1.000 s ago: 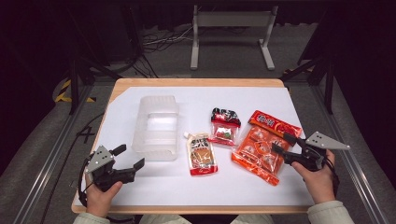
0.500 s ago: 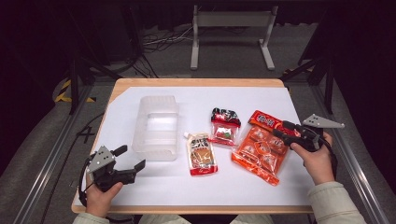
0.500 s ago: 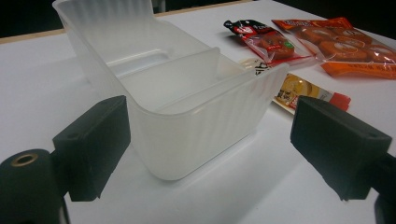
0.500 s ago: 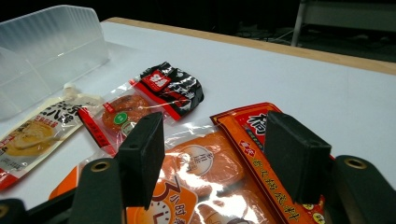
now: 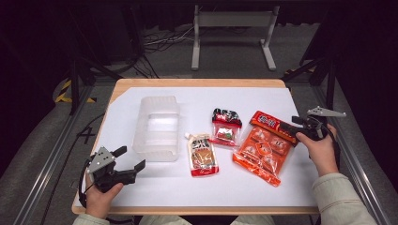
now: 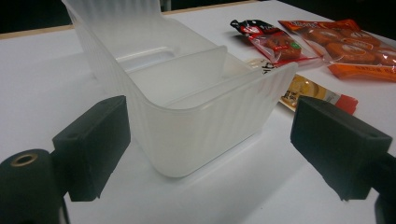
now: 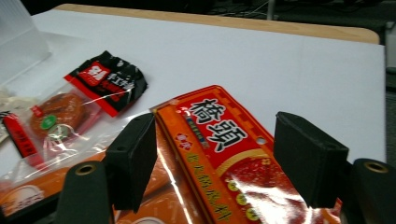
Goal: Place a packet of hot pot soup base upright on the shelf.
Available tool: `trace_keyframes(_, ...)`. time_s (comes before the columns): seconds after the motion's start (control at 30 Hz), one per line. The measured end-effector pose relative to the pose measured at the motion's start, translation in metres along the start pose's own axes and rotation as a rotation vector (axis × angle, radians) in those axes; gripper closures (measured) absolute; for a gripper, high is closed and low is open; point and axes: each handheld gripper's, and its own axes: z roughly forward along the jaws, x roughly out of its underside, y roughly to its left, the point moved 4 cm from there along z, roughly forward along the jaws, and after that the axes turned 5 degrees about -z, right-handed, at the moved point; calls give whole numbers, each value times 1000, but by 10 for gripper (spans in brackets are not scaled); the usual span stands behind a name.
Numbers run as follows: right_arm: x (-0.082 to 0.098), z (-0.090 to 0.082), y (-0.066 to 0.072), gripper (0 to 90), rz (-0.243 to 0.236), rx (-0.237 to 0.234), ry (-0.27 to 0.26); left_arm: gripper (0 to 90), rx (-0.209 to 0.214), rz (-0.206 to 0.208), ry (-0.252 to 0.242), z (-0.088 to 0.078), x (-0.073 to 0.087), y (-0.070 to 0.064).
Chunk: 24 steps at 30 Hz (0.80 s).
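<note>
Right gripper view: the right gripper (image 7: 215, 154) has its jaws spread and they have just been opening wider; the top edge of the orange snack bag (image 7: 219, 154) lies between and under them, its red header with large characters running from the left jaw toward the right one, and neither pad visibly presses on it; beyond the left jaw lies the black-topped snack pouch (image 7: 84, 100), just beside the orange bag, and past that a corner of the clear plastic bin (image 7: 18, 42); nothing stands between the jaws and the bag.

High view: the right gripper (image 5: 307, 129) sits at the far right end of the orange snack bag (image 5: 263, 147), on the white table sheet (image 5: 225, 101); the black-topped snack pouch (image 5: 225, 126) is just left of the bag, and the red-capped sauce pouch (image 5: 202, 154) is nearer the person, between the bag and the clear plastic bin (image 5: 157, 126); the left gripper (image 5: 124, 164) rests near the table's front left corner, close to the bin's near end.

Left gripper view: the left gripper (image 6: 210, 149) has its jaws spread with nothing gripped; the clear plastic bin (image 6: 187, 107) stands straight ahead between them, empty and apart from both pads; the sauce pouch (image 6: 313, 91) lies beyond the right jaw.
</note>
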Motion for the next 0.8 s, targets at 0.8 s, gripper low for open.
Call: trace_keyframes(0.8, 30, 2, -38, 286, 161, 62, 93, 152, 6, 27, 28, 1, 2, -3)
